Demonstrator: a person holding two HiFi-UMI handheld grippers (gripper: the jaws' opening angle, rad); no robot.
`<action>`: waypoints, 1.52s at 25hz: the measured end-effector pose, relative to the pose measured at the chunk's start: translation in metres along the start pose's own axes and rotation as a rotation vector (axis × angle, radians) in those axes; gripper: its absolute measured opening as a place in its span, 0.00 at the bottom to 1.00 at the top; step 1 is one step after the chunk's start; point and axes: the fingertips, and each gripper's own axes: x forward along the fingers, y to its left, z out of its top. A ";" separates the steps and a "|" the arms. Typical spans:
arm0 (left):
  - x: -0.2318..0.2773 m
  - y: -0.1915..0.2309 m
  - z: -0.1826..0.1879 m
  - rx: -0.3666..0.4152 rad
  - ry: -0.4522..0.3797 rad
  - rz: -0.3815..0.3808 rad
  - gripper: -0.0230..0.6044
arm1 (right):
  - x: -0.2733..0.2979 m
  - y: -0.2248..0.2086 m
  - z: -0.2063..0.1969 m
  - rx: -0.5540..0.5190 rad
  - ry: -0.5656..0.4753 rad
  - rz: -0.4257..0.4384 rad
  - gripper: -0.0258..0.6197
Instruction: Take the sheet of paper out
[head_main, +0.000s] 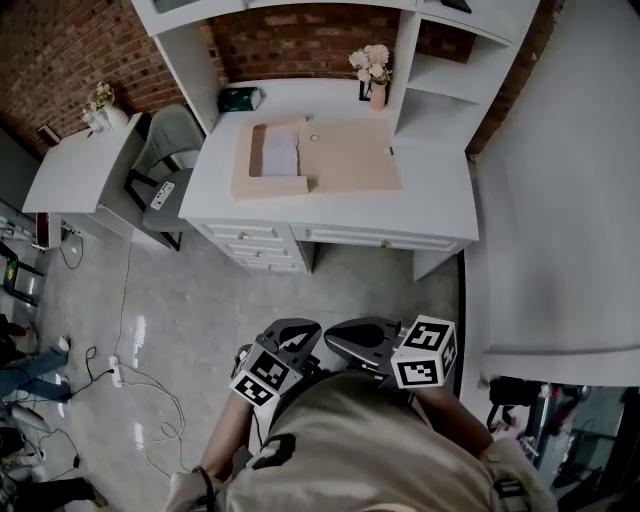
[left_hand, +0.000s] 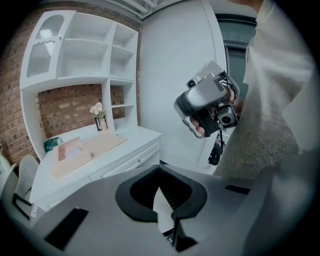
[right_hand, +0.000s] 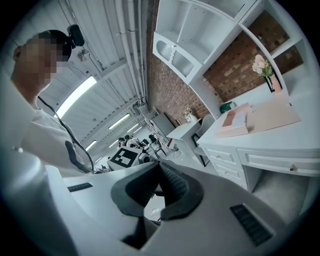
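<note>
Well back from the desk (head_main: 440, 205), you hold the left gripper (left_hand: 159, 167) and right gripper (right_hand: 158, 166) shut, both empty. On that desk the sheet of paper (head_main: 281, 155) lies inside the open tan folder (head_main: 350, 160); the approach, grasp and pull-out all remain.

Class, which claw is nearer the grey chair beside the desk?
Left. The left claw sits across the floor from the chair; the right claw is farther right.

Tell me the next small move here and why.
Probably step toward the desk, bringing the left gripper and right gripper up to the open tan folder. The sheet of paper lies inside it, yet both grippers are shut, empty and held near the body, well short of the desk.
</note>
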 end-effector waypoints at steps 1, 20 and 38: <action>0.003 0.000 0.003 0.002 0.005 0.005 0.06 | -0.003 -0.002 0.003 -0.008 0.001 0.007 0.08; 0.042 0.010 0.065 -0.069 -0.010 0.201 0.06 | -0.057 -0.031 0.030 -0.016 -0.004 0.140 0.08; 0.030 0.082 0.048 -0.082 -0.060 0.257 0.06 | -0.011 -0.058 0.056 -0.029 0.020 0.035 0.08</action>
